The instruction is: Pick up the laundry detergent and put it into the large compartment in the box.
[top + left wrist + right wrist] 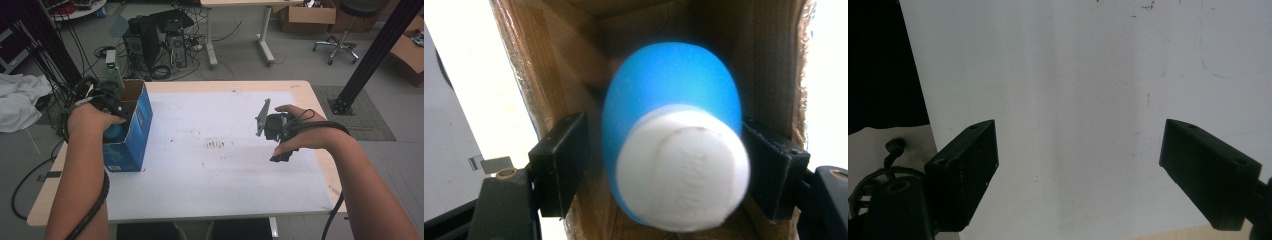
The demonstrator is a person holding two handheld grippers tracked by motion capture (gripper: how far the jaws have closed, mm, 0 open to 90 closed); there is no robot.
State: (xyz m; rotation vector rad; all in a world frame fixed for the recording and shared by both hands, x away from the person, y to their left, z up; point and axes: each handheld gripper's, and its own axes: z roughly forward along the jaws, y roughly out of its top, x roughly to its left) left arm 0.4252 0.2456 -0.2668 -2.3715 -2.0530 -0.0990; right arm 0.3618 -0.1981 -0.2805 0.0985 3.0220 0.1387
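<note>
A blue bottle (pixel 671 100) with a white cap (pixel 684 170) sits between the jaws of my left gripper (pixel 666 165) inside a blue cardboard box (pixel 134 131). The jaws stand wide: the right one meets the bottle's side, and a narrow dark gap shows beside the left one. In the high view the left gripper (pixel 116 111) reaches into the box's open top, with the bottle (pixel 115 133) visible below the hand. My right gripper (pixel 280 152) hovers over the white mat (pixel 210 175) at the table's right. It is open (pixel 1079 165) with nothing between its fingers.
The box stands at the table's left edge, its brown inner walls (pixel 549 75) close around the left gripper. A computer tower (pixel 150 42) and cables lie on the floor beyond the table. A black post (pixel 372 55) rises at the right.
</note>
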